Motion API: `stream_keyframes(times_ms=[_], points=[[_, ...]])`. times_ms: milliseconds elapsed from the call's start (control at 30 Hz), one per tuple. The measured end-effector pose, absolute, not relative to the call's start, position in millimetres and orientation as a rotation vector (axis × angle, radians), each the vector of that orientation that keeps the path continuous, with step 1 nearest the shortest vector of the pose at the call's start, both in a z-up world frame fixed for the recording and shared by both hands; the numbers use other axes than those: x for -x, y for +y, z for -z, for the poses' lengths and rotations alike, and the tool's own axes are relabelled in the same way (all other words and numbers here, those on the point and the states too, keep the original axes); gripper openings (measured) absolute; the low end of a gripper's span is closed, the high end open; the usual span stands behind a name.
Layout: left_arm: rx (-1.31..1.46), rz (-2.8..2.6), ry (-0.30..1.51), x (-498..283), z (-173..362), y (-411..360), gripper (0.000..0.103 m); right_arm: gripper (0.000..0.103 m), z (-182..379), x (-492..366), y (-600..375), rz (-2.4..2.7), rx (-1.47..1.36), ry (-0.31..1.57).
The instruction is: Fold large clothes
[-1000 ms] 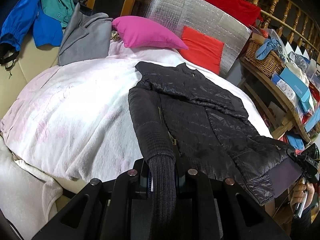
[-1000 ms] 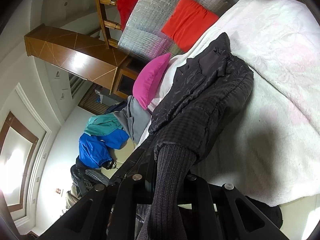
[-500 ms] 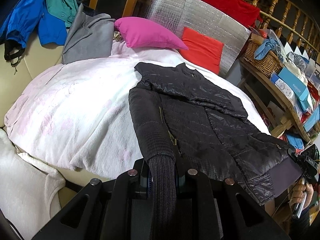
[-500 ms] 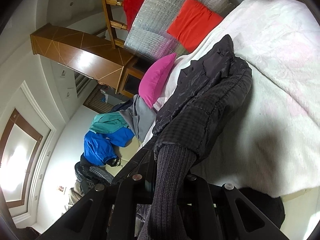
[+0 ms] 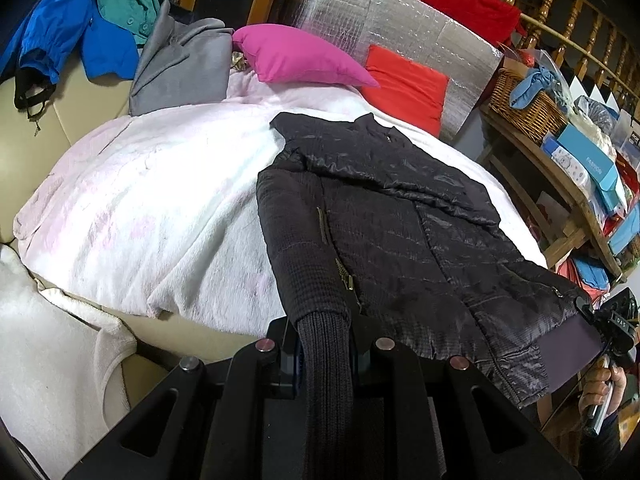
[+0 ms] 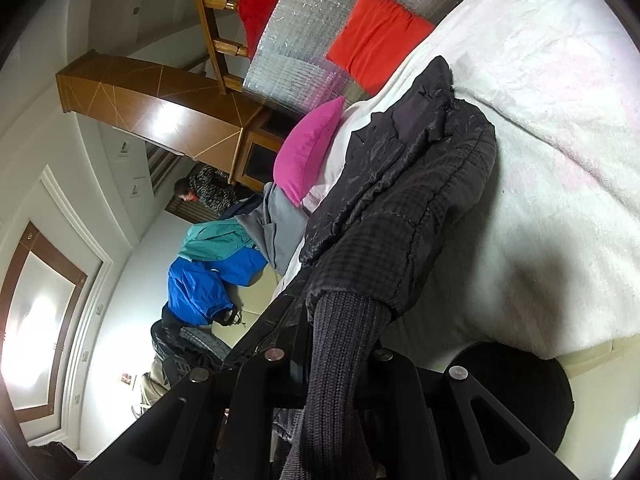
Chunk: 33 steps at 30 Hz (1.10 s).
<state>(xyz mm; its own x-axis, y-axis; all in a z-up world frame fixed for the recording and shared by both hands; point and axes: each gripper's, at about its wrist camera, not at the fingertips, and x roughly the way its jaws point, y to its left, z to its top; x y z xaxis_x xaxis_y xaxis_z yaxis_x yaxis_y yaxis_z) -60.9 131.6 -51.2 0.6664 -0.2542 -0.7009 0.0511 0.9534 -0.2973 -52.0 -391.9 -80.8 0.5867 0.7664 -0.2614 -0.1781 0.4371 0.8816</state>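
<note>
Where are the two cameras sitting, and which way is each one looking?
Left wrist view: sits on the left gripper, looking down across the white blanket at the black jacket; its fingers pinch a knitted cuff, and the person's other hand shows far right.
Right wrist view: sits on the right gripper, tipped sideways, looking along the jacket toward the pink pillow; its fingers pinch the other cuff.
Both show the jacket, blanket, pink pillow and red pillow.
</note>
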Motion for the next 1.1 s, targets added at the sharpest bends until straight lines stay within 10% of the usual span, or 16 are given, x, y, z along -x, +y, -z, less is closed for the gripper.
stream_keyframes(times_ms=[1100], points=[[0.303, 0.150, 0.828, 24.2, 42.7, 131.4, 0.018, 0.013, 67.6, 17.5, -382.4, -0.689, -0.914, 0.709]])
